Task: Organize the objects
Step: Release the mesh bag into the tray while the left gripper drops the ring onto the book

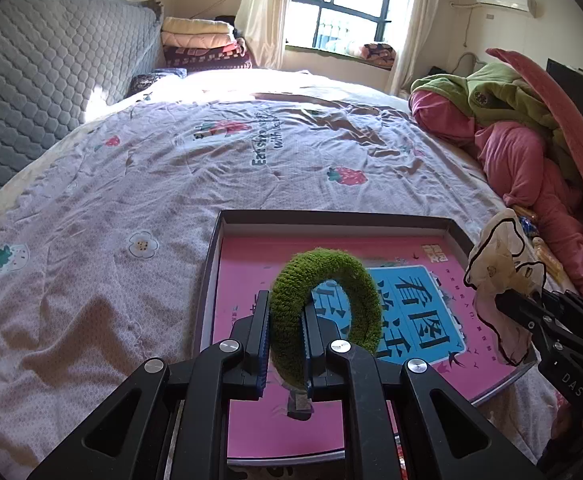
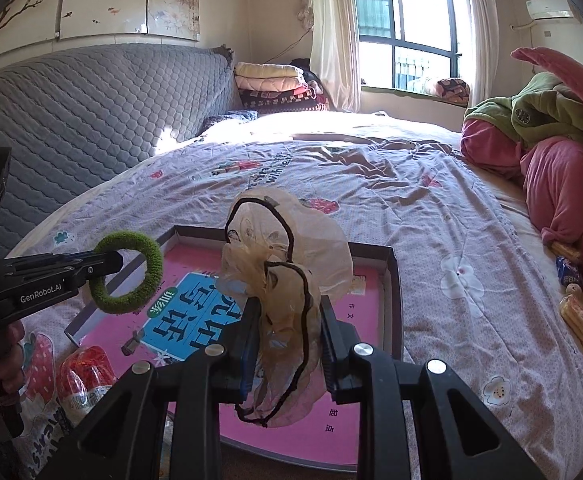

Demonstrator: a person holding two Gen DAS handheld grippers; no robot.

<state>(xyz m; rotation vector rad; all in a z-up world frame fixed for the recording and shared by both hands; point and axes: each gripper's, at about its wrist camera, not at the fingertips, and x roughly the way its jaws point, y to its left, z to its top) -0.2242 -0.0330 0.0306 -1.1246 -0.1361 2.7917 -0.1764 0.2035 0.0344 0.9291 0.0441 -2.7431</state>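
Note:
My left gripper [image 1: 286, 308] is shut on a fuzzy green hair tie [image 1: 331, 276] and holds it above a shallow dark box [image 1: 331, 216] with a pink book [image 1: 251, 280] in it. It also shows in the right wrist view [image 2: 111, 264] with the green hair tie [image 2: 147, 256]. My right gripper [image 2: 289, 312] is shut on a sheer beige scrunchie with black trim [image 2: 291, 240], over the same box [image 2: 391, 276]. In the left wrist view that scrunchie [image 1: 499, 256] hangs at the box's right edge.
The box lies on a bed with a pale printed cover [image 1: 171, 184]. A pile of pink and green bedding [image 1: 531, 140] lies at the right. Snack packets [image 2: 575, 312] lie by it. A red-wrapped packet [image 2: 87, 372] lies left of the box. A grey quilted headboard [image 2: 91, 120] stands at the left.

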